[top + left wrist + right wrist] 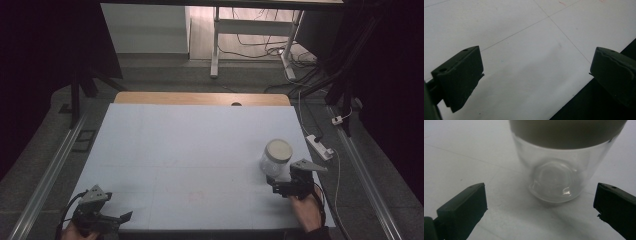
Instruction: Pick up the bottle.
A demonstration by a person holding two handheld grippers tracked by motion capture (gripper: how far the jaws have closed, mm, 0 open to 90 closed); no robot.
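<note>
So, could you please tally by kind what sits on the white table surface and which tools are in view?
Clear jar with beige lid: 1
Handheld grippers, left gripper and right gripper, both open: 2
Total: 3

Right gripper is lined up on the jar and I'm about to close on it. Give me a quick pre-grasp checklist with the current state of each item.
1. Right gripper open wide enough for the jar: ok, jaws stand apart to either side of it.
2. Jar between the jaws: not ok, it stands just ahead of the tips; advance first.
3. Jar upright, lid on: ok.
4. Lid screwed tight: cannot tell.
5. Jar contents: looks empty through the clear wall: ok.
6. Left gripper out of the way: ok, open at the table's near left edge, holding nothing.
</note>
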